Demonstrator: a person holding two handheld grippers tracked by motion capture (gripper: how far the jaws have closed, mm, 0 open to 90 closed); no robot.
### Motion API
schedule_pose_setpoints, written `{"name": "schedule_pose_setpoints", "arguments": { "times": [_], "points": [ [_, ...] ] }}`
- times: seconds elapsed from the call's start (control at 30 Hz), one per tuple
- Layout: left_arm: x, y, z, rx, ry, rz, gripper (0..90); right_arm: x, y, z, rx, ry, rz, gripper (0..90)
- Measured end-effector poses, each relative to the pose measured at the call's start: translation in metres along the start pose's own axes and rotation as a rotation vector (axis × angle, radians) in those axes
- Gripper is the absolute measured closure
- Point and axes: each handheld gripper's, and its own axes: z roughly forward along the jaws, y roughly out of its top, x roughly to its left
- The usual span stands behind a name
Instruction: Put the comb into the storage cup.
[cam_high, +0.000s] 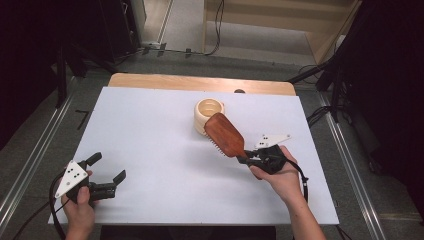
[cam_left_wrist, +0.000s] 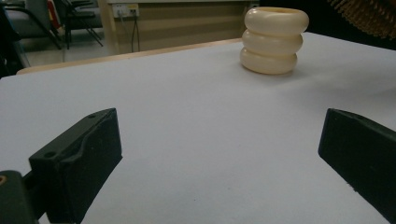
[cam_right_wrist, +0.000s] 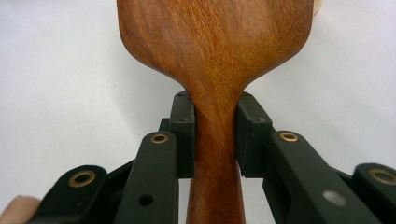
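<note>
Right gripper (cam_high: 246, 159) sits on the right side of the table, held in the person's right hand (cam_high: 280, 175). Its jaws are clamped on the narrow handle of a wooden hairbrush (cam_high: 225, 134). In the right gripper view the two black pads press the handle (cam_right_wrist: 215, 154) from either side, just below where it widens into the brush head.

Hairbrush: smooth reddish-brown back faces up, bristles face down; a row of bristles shows along the near-left edge of the head in the high view. The head is lifted off the table and tilted, pointing far-left from the gripper toward the middle of the table. Its far end overlaps the near-right side of the cream cup (cam_high: 208, 114); I cannot tell whether it touches the rim.

Cream cup: ribbed, three stacked rings, open top, upright on the white table cover (cam_high: 150, 145), a little far of centre. In the left gripper view it stands at the far right (cam_left_wrist: 274, 41), with brush bristles just visible beyond it in the top right corner.

Left gripper (cam_high: 106, 175): near-left corner of the table, held low in the left hand (cam_high: 80, 202), jaws wide apart, nothing between them, white cover under them. Well apart from the cup and brush.
</note>
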Motion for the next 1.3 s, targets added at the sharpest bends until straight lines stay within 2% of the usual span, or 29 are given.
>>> {"name": "schedule_pose_setpoints", "arguments": {
  "times": [0.23,0.53,0.8,0.87,1.0,1.2,1.23,1.3],
  "points": [
    [0.000,0.000,0.000,0.000,0.000,0.002,0.0,0.003,0.001,0.001,-0.072,-0.001,0.016,70.5],
    [-0.002,0.000,0.001,0.005,0.000,0.014,0.0,0.007,0.003,0.000,-0.169,-0.015,0.015,70.5],
    [0.000,0.003,0.001,0.009,0.010,-0.007,0.0,0.010,0.003,0.001,-0.243,-0.034,0.021,70.6],
    [0.000,0.005,0.001,0.016,0.009,-0.002,0.0,0.010,0.002,0.002,-0.263,-0.035,0.020,70.6],
    [-0.005,0.009,0.002,0.021,-0.005,0.018,0.0,0.013,0.003,0.004,-0.292,-0.041,0.013,70.5],
    [-0.019,0.019,0.006,0.002,-0.034,0.038,0.0,0.017,0.002,0.004,-0.332,-0.045,-0.009,70.5],
    [-0.021,0.021,0.007,0.000,-0.039,0.043,0.0,0.020,0.001,0.004,-0.343,-0.050,-0.026,70.5],
    [-0.025,0.025,0.008,-0.003,-0.051,0.053,0.0,0.021,0.001,0.003,-0.348,-0.046,-0.024,70.5]
  ]
}}
